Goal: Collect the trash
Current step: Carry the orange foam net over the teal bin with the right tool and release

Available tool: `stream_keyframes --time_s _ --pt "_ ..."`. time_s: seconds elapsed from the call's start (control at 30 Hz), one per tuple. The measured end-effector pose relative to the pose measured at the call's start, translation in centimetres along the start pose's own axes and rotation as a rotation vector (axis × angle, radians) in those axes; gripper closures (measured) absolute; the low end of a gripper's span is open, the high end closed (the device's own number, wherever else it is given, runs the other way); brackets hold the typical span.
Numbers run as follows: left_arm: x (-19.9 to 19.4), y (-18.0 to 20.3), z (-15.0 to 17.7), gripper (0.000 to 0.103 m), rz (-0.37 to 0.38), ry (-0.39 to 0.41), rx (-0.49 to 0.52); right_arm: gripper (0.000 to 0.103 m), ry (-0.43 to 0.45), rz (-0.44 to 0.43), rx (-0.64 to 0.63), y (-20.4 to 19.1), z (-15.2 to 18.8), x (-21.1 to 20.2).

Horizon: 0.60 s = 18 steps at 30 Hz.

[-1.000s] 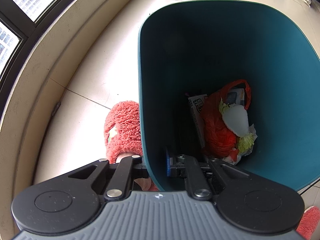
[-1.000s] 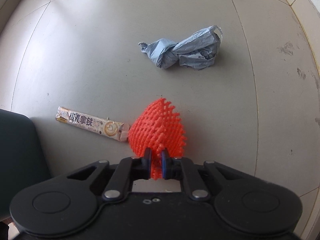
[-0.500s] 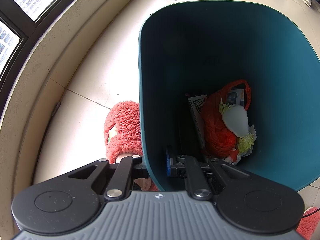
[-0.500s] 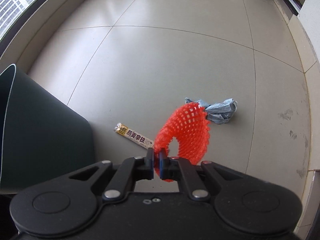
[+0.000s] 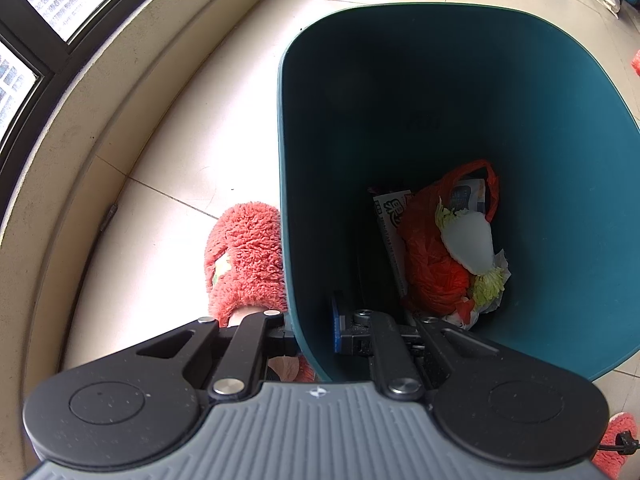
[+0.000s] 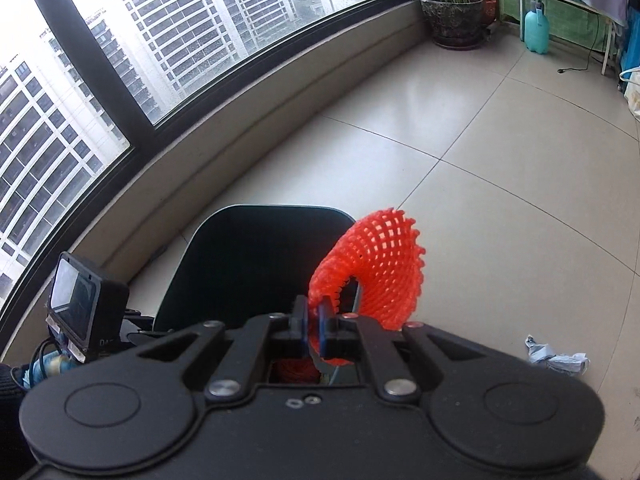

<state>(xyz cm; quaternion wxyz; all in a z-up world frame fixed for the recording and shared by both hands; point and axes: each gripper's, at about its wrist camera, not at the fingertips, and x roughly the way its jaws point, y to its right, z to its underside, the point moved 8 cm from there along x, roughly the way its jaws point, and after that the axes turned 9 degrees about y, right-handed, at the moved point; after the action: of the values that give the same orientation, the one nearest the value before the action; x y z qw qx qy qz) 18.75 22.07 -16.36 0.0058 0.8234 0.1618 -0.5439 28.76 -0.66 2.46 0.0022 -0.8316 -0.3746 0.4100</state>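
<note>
A dark teal bin (image 5: 440,80) stands on the tiled floor. Inside it lie a red plastic bag (image 5: 432,264), a cabbage scrap (image 5: 472,240) and a printed carton (image 5: 390,216). My left gripper (image 5: 310,332) is shut on the bin's near rim, one finger outside the wall and one inside. My right gripper (image 6: 314,320) is shut on an orange foam net (image 6: 376,268) and holds it in the air just over the bin (image 6: 256,260). A crumpled grey-blue bag (image 6: 556,358) lies on the floor to the right.
A person's red fluffy slipper (image 5: 244,256) stands against the bin's left side. A curved window sill (image 6: 240,128) runs behind the bin. A potted plant (image 6: 456,16) and a blue spray bottle (image 6: 536,32) stand at the far end. The left gripper's camera (image 6: 80,308) shows at left.
My right gripper rose from the floor with the orange net and swung toward the bin; the snack wrapper has left its view. The left gripper and bin have not moved.
</note>
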Motion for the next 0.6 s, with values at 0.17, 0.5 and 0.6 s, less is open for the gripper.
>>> stream_keyframes --time_s 0.17,0.5,0.6 --pt "-0.4 -0.4 -0.3 0.091 0.019 0.010 -0.013 0.099 -0.033 -0.042 -0.075 -3.4 -0.4 2.9" --pt "-0.8 -1.2 -0.4 0.091 0.050 0.004 -0.040 0.099 -0.183 -0.038 -0.167 -6.5 2.5 11.4" --pt "-0.8 -1.3 -0.5 0.091 0.055 0.003 -0.044 0.098 -0.245 -0.010 -0.189 -6.3 4.1 14.0"
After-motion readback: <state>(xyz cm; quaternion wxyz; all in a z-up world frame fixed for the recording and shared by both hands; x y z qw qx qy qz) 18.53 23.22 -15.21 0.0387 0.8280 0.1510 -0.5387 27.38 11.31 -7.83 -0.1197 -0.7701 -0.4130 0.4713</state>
